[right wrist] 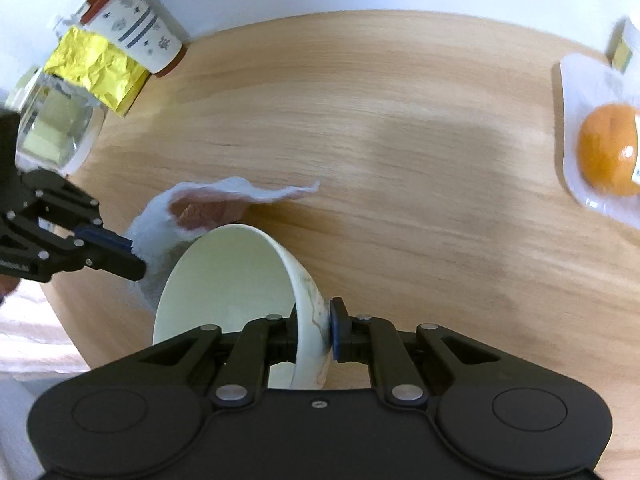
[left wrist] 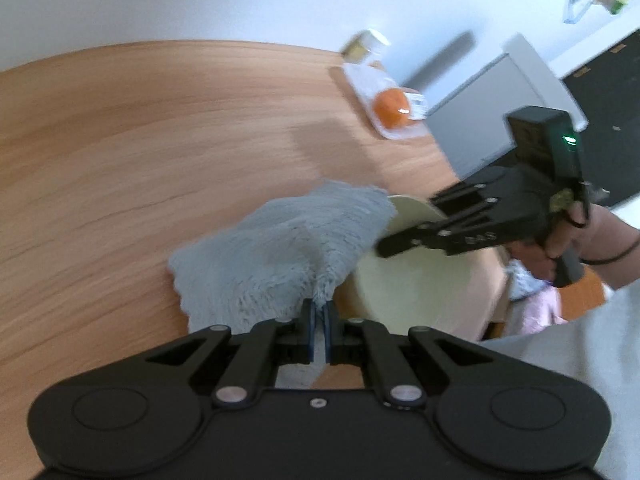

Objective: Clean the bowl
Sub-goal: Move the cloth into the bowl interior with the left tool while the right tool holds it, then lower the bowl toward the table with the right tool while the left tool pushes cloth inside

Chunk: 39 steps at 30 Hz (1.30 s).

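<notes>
Over the wooden counter (left wrist: pixel 120 140) in the left wrist view, the left gripper (left wrist: pixel 319 330) has its fingers clamped on a fluffy grey cloth (left wrist: pixel 280 248) touching the cream bowl (left wrist: pixel 416 280). From the right wrist, the right gripper (right wrist: pixel 314 332) has its fingers clamped on the bowl's rim, holding it tilted above the counter edge.

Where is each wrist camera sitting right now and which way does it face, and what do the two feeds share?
Left wrist: rides the left hand-held gripper, looking along its fingers shut on the grey cloth, toward the tilted bowl; the person's hand shows holding the right hand-held gripper.
Right wrist: rides the right hand-held gripper, clamped on the bowl's wall, looking across the wooden table; the left hand-held gripper enters from the left.
Shared: bowl, cloth, table, orange.
</notes>
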### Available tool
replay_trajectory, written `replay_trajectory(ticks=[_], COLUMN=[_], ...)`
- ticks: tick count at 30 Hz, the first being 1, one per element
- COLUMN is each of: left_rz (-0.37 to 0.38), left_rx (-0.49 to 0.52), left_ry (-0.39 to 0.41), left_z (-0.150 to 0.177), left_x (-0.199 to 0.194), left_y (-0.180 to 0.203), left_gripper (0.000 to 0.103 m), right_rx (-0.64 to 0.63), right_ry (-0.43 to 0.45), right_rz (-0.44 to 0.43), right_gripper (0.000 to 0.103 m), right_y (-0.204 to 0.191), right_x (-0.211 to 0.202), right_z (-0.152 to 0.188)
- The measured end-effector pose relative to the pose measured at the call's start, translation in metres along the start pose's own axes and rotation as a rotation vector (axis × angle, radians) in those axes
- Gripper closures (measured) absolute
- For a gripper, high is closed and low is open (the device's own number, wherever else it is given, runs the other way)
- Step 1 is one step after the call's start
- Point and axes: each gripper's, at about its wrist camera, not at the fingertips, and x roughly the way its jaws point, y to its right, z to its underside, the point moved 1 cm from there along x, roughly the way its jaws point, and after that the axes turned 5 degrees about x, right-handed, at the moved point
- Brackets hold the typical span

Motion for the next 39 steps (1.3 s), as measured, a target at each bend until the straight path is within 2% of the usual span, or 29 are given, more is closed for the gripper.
replay_trajectory(ticks=[2, 7, 9, 12, 13, 14, 16, 20, 25, 27, 28, 29, 31, 35, 39], left_rz=[-0.067, -0.205, -0.253, -0.298, -0.3, -0.334, -0.4, -0.405, -0.459, -0.478, -0.487, -0.501, -0.54, -0.528, -0.577], left_rx=[-0.039, -0.028, 0.005, 0.055, 0.06, 0.095, 0.155, 0.187, 0.222, 0.25, 0.266, 0.273, 0.282, 0.313, 0.298], left_ry=[0.001, 0.013, 0.007, -0.003, -0.004, 0.001, 0.005, -0.007, -0.031, -0.016, -0.017, -0.019, -0.046, -0.008, 0.001], left_z=[0.005, 0.006, 0.006, 0.006, 0.006, 0.006, 0.004, 0.001, -0.003, -0.004, -0.005, -0.004, -0.003, 0.001, 0.001], left_x=[0.0, -0.001, 0.001, 0.005, 0.005, 0.005, 0.006, 0.01, 0.023, 0.026, 0.028, 0.03, 0.036, 0.039, 0.034], left_y=[-0.006, -0.001, 0.004, 0.011, 0.012, 0.017, 0.024, 0.027, 0.027, 0.032, 0.033, 0.034, 0.033, 0.037, 0.036], left_gripper=[0.099, 0.099, 0.098, 0.09, 0.081, 0.063, 0.038, 0.038, 0.038, 0.04, 0.051, 0.072, 0.074, 0.092, 0.095], right_rx=[-0.01, 0.016, 0.024, 0.038, 0.042, 0.046, 0.05, 0.066, 0.067, 0.068, 0.067, 0.068, 0.08, 0.14, 0.175], right_ry=[0.004, 0.009, 0.01, 0.011, 0.012, 0.014, 0.016, 0.019, 0.02, 0.021, 0.021, 0.023, 0.027, 0.041, 0.071], right_rz=[0.013, 0.019, 0.029, 0.032, 0.033, 0.034, 0.036, 0.034, 0.034, 0.036, 0.039, 0.041, 0.039, 0.017, -0.009], right_gripper=[0.086, 0.083, 0.081, 0.081, 0.081, 0.081, 0.079, 0.079, 0.079, 0.078, 0.078, 0.078, 0.076, 0.075, 0.075], right_y=[-0.001, 0.001, 0.002, 0.002, 0.002, 0.002, 0.003, 0.004, 0.002, 0.0, 0.0, -0.001, -0.002, 0.004, 0.008], right_x=[-0.003, -0.011, -0.014, -0.017, -0.018, -0.019, -0.023, -0.025, -0.029, -0.031, -0.03, -0.03, -0.032, -0.034, -0.042], right_z=[0.002, 0.002, 0.002, 0.001, 0.001, 0.0, 0.0, -0.001, -0.001, -0.001, -0.001, -0.001, 0.0, -0.001, -0.002])
